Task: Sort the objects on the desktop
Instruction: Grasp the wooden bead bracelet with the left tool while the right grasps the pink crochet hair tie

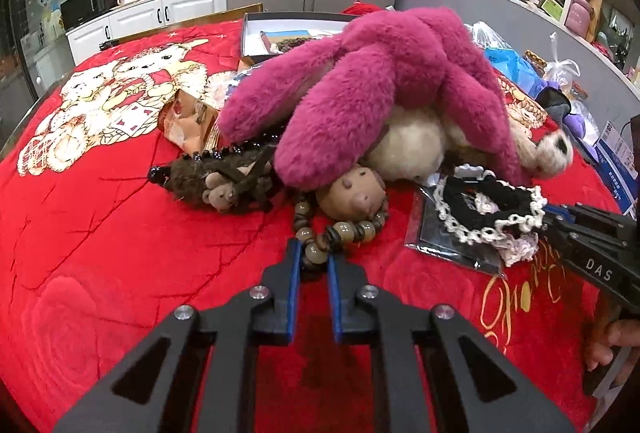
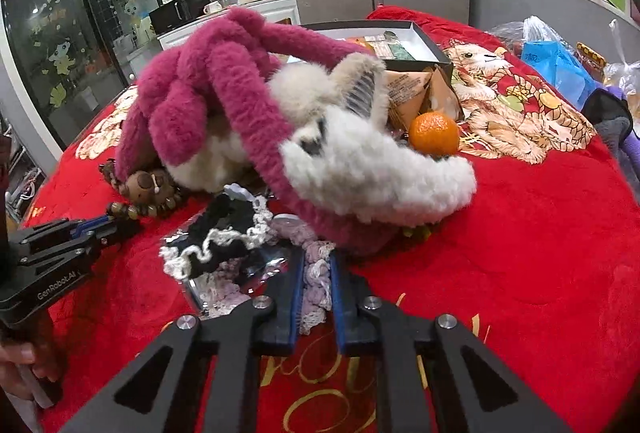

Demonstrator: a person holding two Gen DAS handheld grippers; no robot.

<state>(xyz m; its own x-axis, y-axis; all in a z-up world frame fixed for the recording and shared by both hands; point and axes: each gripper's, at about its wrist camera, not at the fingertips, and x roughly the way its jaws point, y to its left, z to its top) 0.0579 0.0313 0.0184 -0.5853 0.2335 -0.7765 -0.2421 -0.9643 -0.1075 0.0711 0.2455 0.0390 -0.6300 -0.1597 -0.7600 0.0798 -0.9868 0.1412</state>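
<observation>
My left gripper (image 1: 312, 251) is shut on a bead of the brown bead bracelet (image 1: 352, 231), which loops around a small brown hedgehog figure (image 1: 356, 193). My right gripper (image 2: 316, 259) is shut on a pale lilac lace scrunchie (image 2: 316, 281) lying beside a black and white lace band (image 2: 224, 229) on a shiny packet. In the left wrist view the right gripper (image 1: 550, 215) comes in from the right at that lace pile. Behind both, a big pink plush toy (image 1: 380, 81) lies over a cream plush (image 2: 360, 169).
Everything rests on a red printed blanket (image 1: 100, 233). A brown furry clip (image 1: 216, 181) and a snack packet (image 1: 192, 125) lie left of the plush. A mandarin (image 2: 434, 133) and an open box (image 2: 424, 37) sit behind it. Plastic bags (image 2: 560, 61) crowd the right edge.
</observation>
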